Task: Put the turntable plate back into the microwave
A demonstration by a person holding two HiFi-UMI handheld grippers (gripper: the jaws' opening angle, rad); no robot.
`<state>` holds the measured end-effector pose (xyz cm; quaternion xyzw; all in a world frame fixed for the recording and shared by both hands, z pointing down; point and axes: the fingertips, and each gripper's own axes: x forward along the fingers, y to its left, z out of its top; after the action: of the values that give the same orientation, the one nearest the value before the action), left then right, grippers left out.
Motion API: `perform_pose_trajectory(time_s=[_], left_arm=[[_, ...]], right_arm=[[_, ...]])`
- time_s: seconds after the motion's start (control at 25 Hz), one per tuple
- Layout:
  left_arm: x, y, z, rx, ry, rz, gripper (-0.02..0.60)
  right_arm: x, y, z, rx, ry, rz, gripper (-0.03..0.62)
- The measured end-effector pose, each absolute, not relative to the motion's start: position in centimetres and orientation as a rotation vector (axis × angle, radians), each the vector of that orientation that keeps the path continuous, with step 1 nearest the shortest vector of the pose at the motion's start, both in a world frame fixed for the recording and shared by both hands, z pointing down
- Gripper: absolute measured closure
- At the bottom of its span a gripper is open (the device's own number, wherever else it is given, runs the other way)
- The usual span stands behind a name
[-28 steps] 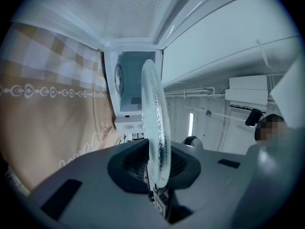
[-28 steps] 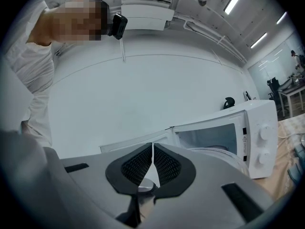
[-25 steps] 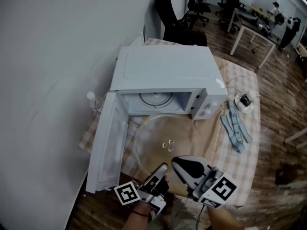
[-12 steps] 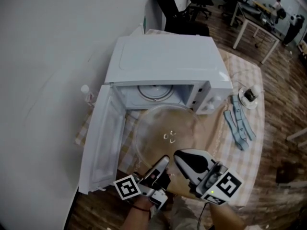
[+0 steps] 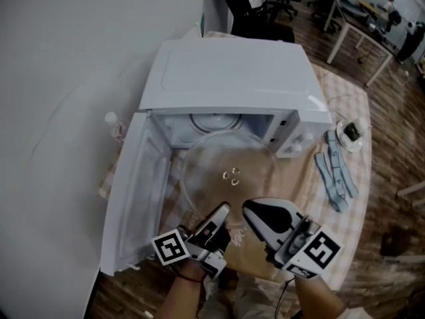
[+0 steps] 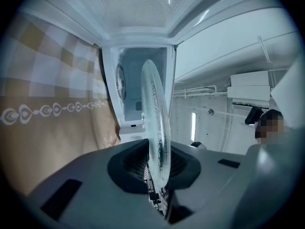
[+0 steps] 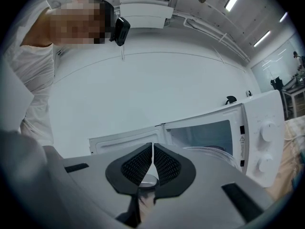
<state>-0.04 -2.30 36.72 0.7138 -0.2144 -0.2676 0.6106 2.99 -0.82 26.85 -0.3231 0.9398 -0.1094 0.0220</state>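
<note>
Head view: the white microwave (image 5: pixel 232 78) sits on a checked tablecloth (image 5: pixel 345 224) with its door (image 5: pixel 133 191) swung wide to the left. The glass plate (image 5: pixel 229 171) lies roughly flat in front of the opening, its far edge at the mouth of the cavity, where the roller ring (image 5: pixel 214 121) shows on the floor inside. Your left gripper (image 5: pixel 218 219) meets the plate's near rim. Your right gripper (image 5: pixel 255 214) hovers just beside that rim, and contact cannot be judged from here. Blue straps (image 5: pixel 335 171) lie well apart on the right. Left gripper view: the plate (image 6: pixel 155 128) appears edge-on, its rim clenched between the pads of the left gripper (image 6: pixel 157 163), and it points straight at the open cavity (image 6: pixel 131 80). Right gripper view: the right gripper (image 7: pixel 152 163) has its jaws pressed together with nothing between them. The microwave (image 7: pixel 257 132) stands to the right, and part of the plate (image 7: pixel 214 151) shows at its opening. Progress, as a judgement: you have the door open and the plate grasped and lined up at the threshold, but it is not yet inside. You have left to slide it in, seat it level on the ring, then release it.
</note>
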Motion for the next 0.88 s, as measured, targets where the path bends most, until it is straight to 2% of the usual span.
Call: perform_pose_trajectory(time_s=[0.88], left_arm=[[-0.9,-7.8,38.4,1.647,-0.515,-0.651,0.543]], right_arm=[[2.6,-3.2,30.8,-1.008,2.986,-0.337,0.56]])
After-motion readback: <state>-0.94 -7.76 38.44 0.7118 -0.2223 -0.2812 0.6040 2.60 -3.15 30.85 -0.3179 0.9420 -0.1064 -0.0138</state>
